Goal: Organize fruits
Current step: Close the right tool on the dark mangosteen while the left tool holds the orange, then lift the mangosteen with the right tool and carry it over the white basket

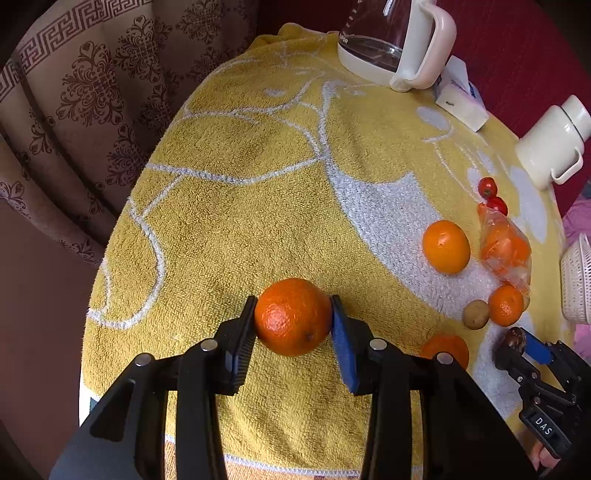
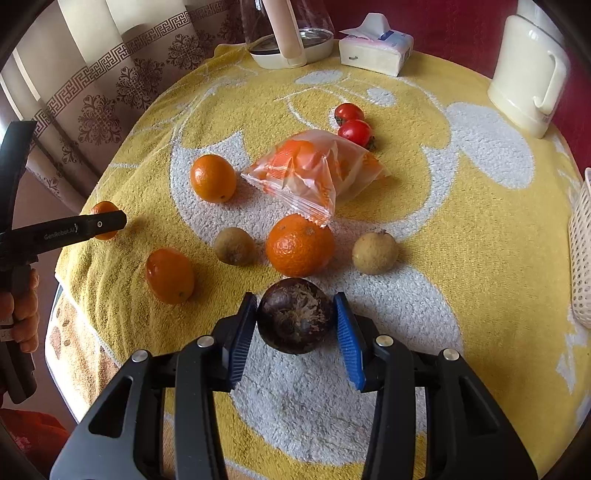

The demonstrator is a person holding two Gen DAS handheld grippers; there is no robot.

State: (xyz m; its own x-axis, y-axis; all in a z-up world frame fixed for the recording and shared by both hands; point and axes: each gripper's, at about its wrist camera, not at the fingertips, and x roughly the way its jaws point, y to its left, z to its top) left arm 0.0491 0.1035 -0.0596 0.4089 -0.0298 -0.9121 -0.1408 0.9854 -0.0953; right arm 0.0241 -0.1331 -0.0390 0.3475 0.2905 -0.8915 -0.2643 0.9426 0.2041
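yellow terry towel [image 2: 461, 236] with white outline pattern covers the table; all places below are given relative to the clear plastic bag [image 2: 314, 170] of orange pieces lying mid-towel. left gripper [image 1: 293, 317]: both pads press the sides of a deep orange fruit [image 1: 293, 316], which sits on the towel well to the left of the bag and nearer the camera; jaws closed on it. right gripper [image 2: 295, 317]: a dark brown round fruit [image 2: 295, 315] sits between the blue pads in front of the bag; the left pad touches it, the right pad looks to meet its edge, so it reads as gripped. loose on the towel: a light orange [image 2: 213, 178] just left of the bag, a larger orange [image 2: 300, 244] touching the bag's front corner, two brownish small fruits [image 2: 234, 246] [image 2: 375, 253] flanking that orange, another orange [image 2: 170, 275] front-left of the bag, two red tomatoes [image 2: 354, 125] just behind the bag. further behind it: a glass kettle [image 2: 291, 33], a tissue pack [image 2: 375, 51], a cream jug [image 2: 528, 74]. a white lattice basket [image 2: 581, 258] stands well to the right of the bag at the towel's edge.
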